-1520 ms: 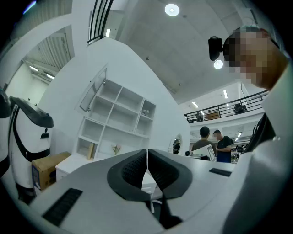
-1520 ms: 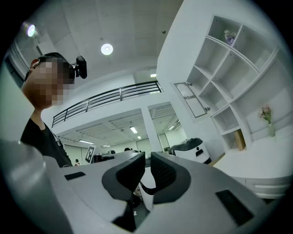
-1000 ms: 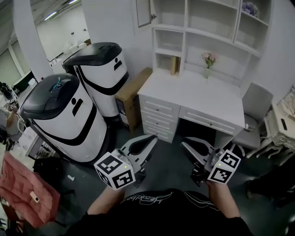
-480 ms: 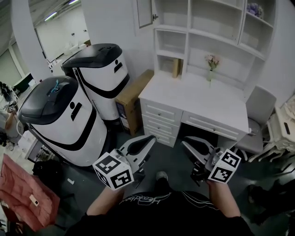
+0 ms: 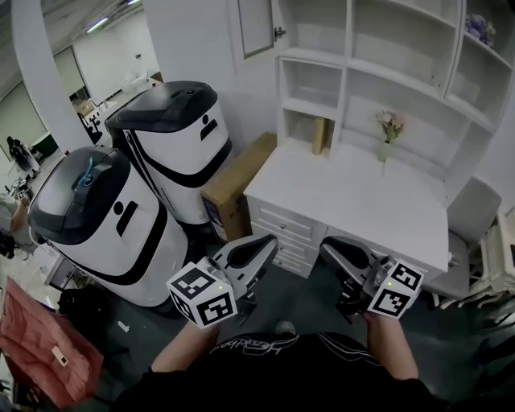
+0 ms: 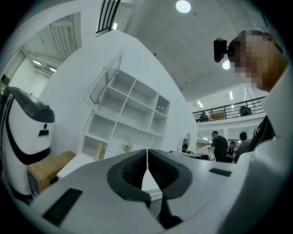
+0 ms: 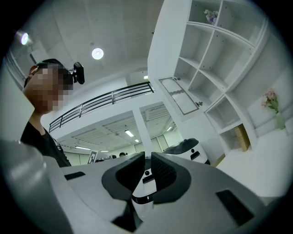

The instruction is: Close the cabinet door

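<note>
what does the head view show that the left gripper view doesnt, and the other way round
Only the head view: the right gripper, the desk drawers, a red cloth. Only the left gripper view: the person's head-mounted camera and a balcony railing. Both: the left gripper, shut and empty, the open cabinet door, the flowers, the cardboard box.

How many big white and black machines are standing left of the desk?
2. The far machine stands against the cardboard box beside the desk. The near machine stands left of it, closer to the person. None seems hidden.
</note>
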